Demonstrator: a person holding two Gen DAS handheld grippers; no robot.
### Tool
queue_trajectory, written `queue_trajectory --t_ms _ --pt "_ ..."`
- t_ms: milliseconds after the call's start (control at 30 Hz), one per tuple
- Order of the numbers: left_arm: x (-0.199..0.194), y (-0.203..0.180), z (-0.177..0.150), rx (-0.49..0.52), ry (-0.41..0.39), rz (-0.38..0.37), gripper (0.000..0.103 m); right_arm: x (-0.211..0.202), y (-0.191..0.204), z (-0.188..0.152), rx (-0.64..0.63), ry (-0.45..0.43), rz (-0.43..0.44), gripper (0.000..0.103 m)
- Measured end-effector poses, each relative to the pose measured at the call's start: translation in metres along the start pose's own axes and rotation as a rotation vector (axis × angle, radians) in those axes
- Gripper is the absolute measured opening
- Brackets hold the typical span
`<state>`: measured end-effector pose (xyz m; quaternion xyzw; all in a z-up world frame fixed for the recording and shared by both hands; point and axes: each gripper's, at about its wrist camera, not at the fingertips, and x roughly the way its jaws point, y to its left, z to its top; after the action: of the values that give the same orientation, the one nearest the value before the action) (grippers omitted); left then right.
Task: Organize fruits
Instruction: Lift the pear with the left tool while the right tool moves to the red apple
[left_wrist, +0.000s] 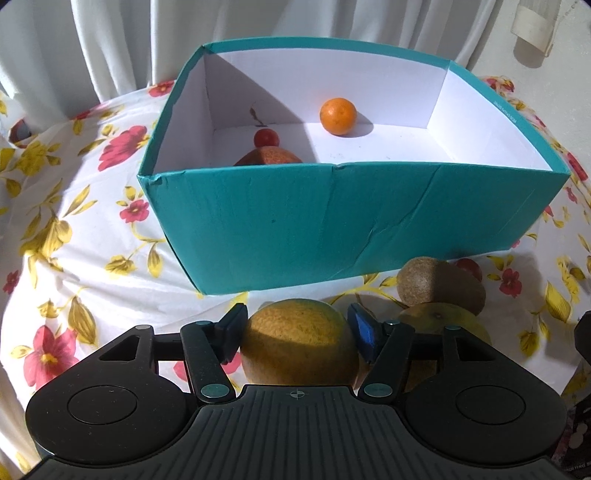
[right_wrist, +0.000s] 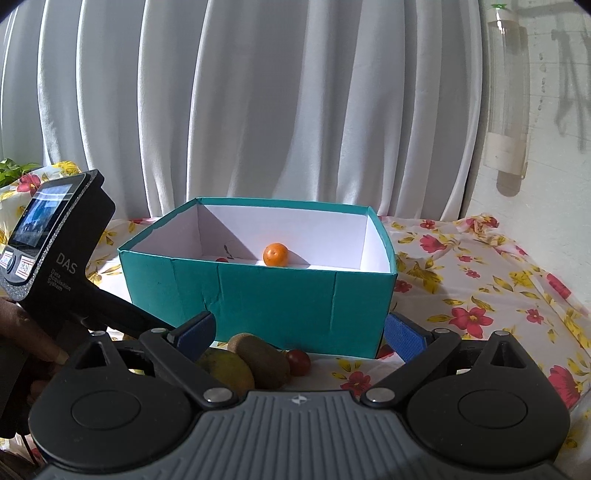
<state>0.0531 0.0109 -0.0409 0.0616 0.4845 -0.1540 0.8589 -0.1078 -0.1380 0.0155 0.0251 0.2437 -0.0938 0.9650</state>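
The left gripper (left_wrist: 297, 332) has its fingers closed on a rough, round yellow-green citrus (left_wrist: 299, 341) at bottom centre, just before the teal cardboard box (left_wrist: 332, 225). The right gripper (right_wrist: 301, 332) has its fingers spread wide and empty. Inside the box are three fruits; outside lie one fuzzy kiwi (left_wrist: 439, 284), one cherry tomato (right_wrist: 298, 362), and one more citrus (left_wrist: 443, 319).

Left wrist close, angled down; right wrist lower, level; both face teal box (left_wrist: 332, 221).
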Motion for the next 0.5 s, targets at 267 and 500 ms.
queue_trajectory --t_ms 267,500 --pt "0.006 0.011 -0.004 -0.058 0.009 -0.057 0.065 0.003 0.001 -0.004 0.006 0.017 0.010 0.098" --pt "-0.015 0.011 -0.011 -0.037 -0.041 0.000 0.065 0.005 0.007 -0.010 -0.006 0.044 0.018 0.098"
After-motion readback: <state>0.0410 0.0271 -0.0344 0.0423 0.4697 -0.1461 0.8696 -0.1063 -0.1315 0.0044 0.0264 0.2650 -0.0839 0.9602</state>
